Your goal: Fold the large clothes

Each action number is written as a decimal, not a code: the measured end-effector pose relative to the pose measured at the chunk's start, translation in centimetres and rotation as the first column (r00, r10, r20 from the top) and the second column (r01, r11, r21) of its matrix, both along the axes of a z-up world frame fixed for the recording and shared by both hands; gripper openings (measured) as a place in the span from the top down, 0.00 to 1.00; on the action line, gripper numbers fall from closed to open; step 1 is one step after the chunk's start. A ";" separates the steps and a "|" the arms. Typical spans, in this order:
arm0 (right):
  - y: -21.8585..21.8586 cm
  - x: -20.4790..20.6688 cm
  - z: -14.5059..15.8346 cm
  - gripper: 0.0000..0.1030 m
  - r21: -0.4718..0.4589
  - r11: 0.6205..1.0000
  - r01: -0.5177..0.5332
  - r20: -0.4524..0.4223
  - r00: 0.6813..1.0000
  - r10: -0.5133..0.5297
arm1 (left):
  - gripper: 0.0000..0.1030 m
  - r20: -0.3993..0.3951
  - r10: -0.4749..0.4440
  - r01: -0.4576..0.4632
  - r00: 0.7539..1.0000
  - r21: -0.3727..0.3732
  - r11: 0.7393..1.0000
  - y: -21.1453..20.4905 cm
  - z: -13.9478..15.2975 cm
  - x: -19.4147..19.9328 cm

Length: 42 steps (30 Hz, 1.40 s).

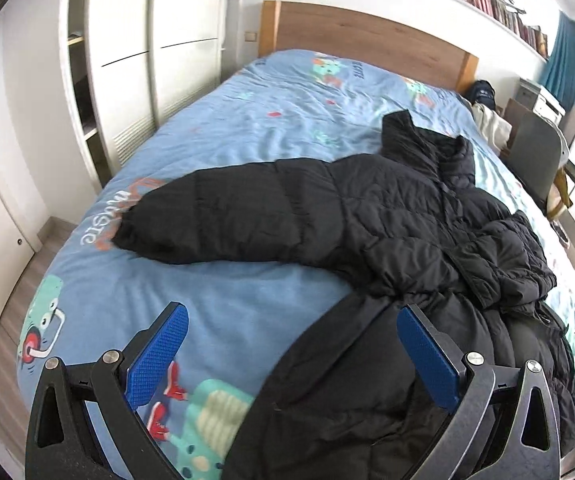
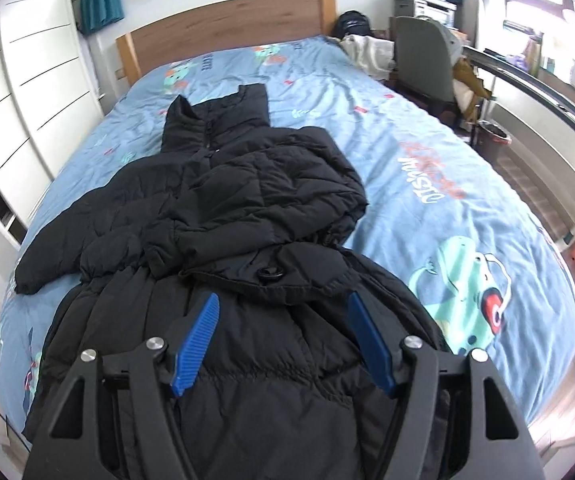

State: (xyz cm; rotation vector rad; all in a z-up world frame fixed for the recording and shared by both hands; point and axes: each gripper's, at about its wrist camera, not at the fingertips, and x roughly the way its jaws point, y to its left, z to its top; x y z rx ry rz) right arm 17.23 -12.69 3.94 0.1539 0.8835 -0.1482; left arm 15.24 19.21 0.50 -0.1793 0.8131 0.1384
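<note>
While the black puffer coat [image 2: 223, 208] lies lengthwise on the bed [image 2: 427, 152], collar far toward the headboard [image 2: 223, 24], bare duvet stays open to its right and far side. Both left gripper [image 1: 291, 356] and right gripper [image 2: 283, 340] hang spread, empty, above the near hem. One sleeve [image 1: 223, 216] stretches left; the other is folded across the chest.

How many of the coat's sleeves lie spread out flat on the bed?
1. One sleeve stretches sideways across the duvet; the other is folded over the coat's chest.
</note>
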 end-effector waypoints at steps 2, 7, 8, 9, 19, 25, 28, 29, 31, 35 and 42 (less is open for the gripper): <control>0.0 -0.2 0.2 0.36 -0.005 1.000 0.014 0.002 1.000 -0.014 | 0.01 0.005 0.014 -0.014 1.000 0.005 1.000 0.8 0.0 -0.3; 0.1 -0.4 0.3 0.36 -0.019 0.999 0.027 0.004 1.000 -0.026 | 0.01 -0.002 0.051 -0.051 0.999 0.003 0.999 2.6 -0.9 0.2; 0.1 -0.4 0.2 0.36 -0.028 0.999 0.027 0.000 1.000 -0.027 | 0.01 -0.005 0.059 -0.059 0.998 0.001 0.998 3.1 -1.2 0.4; 0.2 -0.3 0.2 0.36 -0.034 0.999 0.027 -0.003 1.000 -0.027 | 0.01 -0.007 0.067 -0.067 0.998 -0.001 0.998 3.4 -1.4 0.6; 0.7 1.5 -1.5 0.36 -0.068 0.997 0.033 -0.051 0.998 -0.036 | 0.01 -0.038 0.138 -0.139 0.990 -0.022 0.990 7.6 -4.1 3.3; 1.4 2.9 -2.7 0.36 -0.081 0.997 0.019 -0.081 0.996 -0.025 | 0.01 -0.064 0.181 -0.184 0.981 -0.048 0.982 10.2 -6.1 5.2; 1.7 3.4 -3.2 0.36 -0.088 0.996 0.013 -0.095 0.995 -0.021 | 0.01 -0.085 0.211 -0.220 0.974 -0.115 0.969 12.4 -7.6 6.3; 1.7 3.5 -3.4 0.36 -0.089 0.996 0.013 -0.098 0.995 -0.021 | 0.01 -0.093 0.222 -0.233 0.971 -0.142 0.962 13.2 -8.2 6.7; 1.6 3.7 -3.7 0.36 -0.090 0.996 0.012 -0.105 0.994 -0.022 | 0.01 -0.110 0.242 -0.259 0.964 -0.185 0.948 14.8 -9.3 7.5; 1.4 4.0 -4.1 0.36 -0.095 0.995 0.013 -0.118 0.993 -0.024 | 0.01 -0.146 0.291 -0.322 0.946 -0.296 0.899 18.5 -11.5 9.1; 0.7 4.2 -4.2 0.36 -0.113 0.994 0.009 -0.124 0.992 -0.023 | 0.11 -0.188 0.364 -0.401 0.912 -0.595 0.697 24.1 -15.9 10.3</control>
